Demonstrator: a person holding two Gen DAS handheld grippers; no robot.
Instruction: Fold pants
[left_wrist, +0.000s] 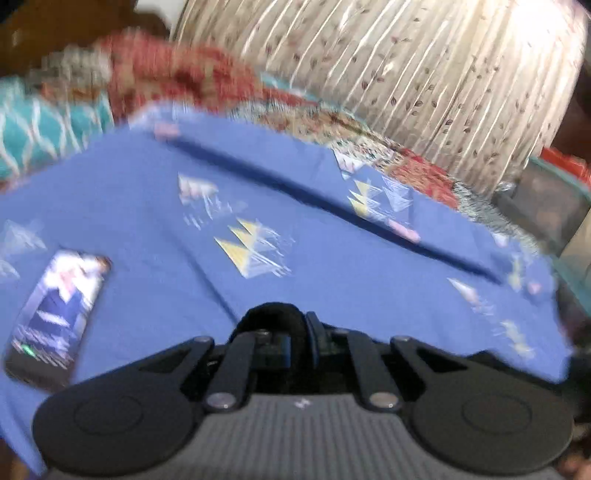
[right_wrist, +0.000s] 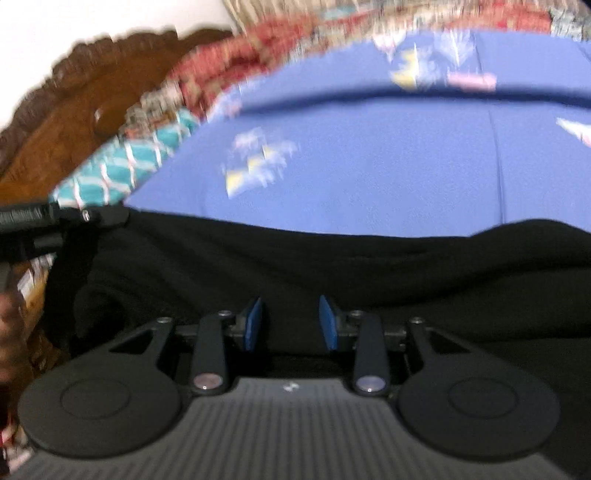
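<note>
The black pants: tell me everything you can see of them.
The black pants show mainly in the right wrist view, as a dark, soft, matte cloth lying in low rumpled folds across the blue patterned sheet. Blur hides any seams, waistband or legs. The right gripper stands over them with its blue pads apart, and nothing visibly pinched. In the left wrist view a small bunch of black cloth sits at the closed tips of the left gripper, apparently pinched there.

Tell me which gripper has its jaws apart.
The right gripper: its blue pads stand apart over the black pants. The left gripper is shut, seemingly pinching those pants.
</note>
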